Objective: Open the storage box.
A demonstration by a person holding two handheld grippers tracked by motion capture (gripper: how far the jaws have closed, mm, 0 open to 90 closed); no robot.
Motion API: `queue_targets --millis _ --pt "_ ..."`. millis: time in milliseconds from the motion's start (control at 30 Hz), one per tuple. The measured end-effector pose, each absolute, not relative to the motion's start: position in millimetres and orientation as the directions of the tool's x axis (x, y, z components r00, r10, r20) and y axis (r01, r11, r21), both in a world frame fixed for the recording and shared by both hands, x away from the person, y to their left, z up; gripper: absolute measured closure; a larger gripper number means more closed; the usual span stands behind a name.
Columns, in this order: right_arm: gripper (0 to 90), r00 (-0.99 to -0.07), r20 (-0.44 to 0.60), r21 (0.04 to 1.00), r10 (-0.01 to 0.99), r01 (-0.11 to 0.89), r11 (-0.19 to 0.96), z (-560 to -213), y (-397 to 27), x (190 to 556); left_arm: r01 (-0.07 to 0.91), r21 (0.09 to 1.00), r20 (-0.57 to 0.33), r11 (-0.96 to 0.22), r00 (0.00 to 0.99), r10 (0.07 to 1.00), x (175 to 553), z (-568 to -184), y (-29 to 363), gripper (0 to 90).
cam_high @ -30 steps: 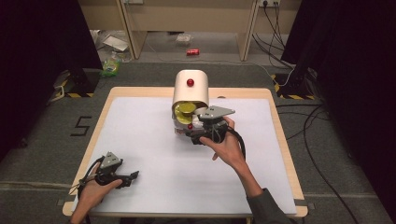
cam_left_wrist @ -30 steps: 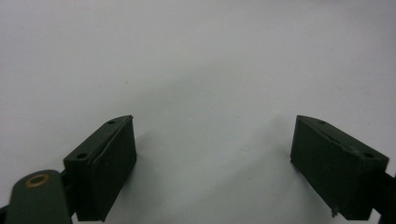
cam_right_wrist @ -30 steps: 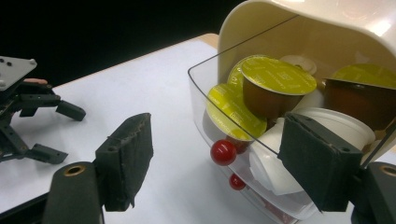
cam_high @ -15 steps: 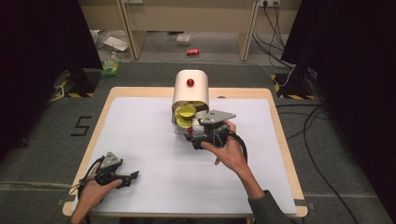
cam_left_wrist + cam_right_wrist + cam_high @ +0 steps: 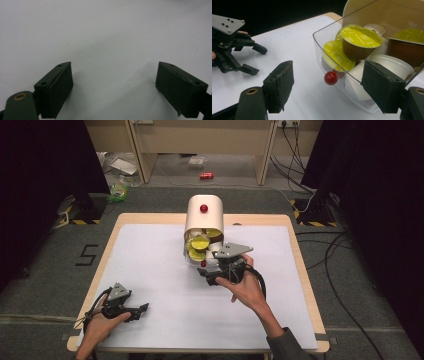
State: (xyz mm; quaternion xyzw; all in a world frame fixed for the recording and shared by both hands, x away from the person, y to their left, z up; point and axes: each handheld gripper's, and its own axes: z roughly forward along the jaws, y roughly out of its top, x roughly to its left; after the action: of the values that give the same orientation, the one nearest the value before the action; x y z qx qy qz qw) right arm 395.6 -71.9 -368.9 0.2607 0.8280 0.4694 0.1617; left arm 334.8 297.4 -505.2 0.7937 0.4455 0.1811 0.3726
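- Right tongs (image 5: 329, 87) were held half open around the red knob (image 5: 330, 78) of the clear drawer (image 5: 322, 45), nothing gripped.
- Drawer of capsules (image 5: 359, 37) was pulled out mid-counter (image 5: 150, 265).
- Left tongs (image 5: 113, 87) were parked wide open and empty near the front-left edge, with plenty of free counter between.

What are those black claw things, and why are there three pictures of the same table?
A person holds a grabbing tool in each hand. One picture looks down from above. The other two come from small cameras riding on the tools, looking along their black jaws.

On the white-topped table stands a cream rounded box with a red knob on top. Its clear plastic drawer with a small red knob is pulled out, full of coffee capsules with yellow-green lids and white ones.

The right gripper points at the drawer front with its jaws apart, the red knob between them, untouched. The left gripper rests open near the table's front left corner, holding nothing.
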Motion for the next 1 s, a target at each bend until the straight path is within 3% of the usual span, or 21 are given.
queue_targets --millis 1000 --pt "28.1 -0.817 -0.021 0.853 0.577 0.286 0.436 -373 -74 382 0.573 0.753 -0.045 -0.325 0.537 0.842 335 -505 298 13.8"
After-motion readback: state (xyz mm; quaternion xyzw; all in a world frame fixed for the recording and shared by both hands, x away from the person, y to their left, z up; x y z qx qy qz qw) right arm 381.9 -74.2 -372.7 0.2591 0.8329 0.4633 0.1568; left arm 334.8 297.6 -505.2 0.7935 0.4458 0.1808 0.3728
